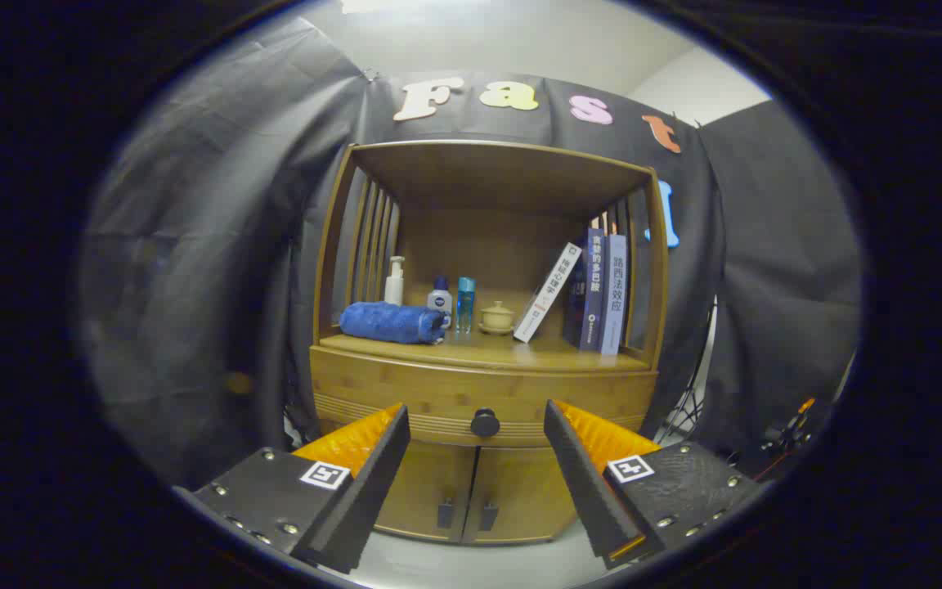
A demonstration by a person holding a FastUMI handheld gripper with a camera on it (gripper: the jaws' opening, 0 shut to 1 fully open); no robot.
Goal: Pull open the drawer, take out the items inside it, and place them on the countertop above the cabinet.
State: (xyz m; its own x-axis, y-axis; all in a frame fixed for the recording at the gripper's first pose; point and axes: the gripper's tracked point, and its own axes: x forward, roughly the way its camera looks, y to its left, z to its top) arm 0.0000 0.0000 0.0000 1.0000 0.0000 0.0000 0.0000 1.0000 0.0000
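Observation:
A wooden cabinet stands ahead of me. Its drawer (438, 393) is closed, with a round dark knob (485, 423) at the middle of its front. My gripper (477, 421) is open, and the knob sits between the two fingertips but farther off, untouched. The countertop (504, 352) above the drawer carries a rolled blue towel (393, 322), a white pump bottle (394, 282), a small white-capped bottle (439, 297), a slim blue bottle (465, 303), a small lidded cup (496, 317) and several books (594, 290), one leaning. The drawer's contents are hidden.
Below the drawer are two closed cabinet doors (471, 491) with small dark handles. A slatted wooden frame with a roof encloses the countertop. Black cloth walls surround the cabinet, and a stand with cables (782, 429) sits at the right.

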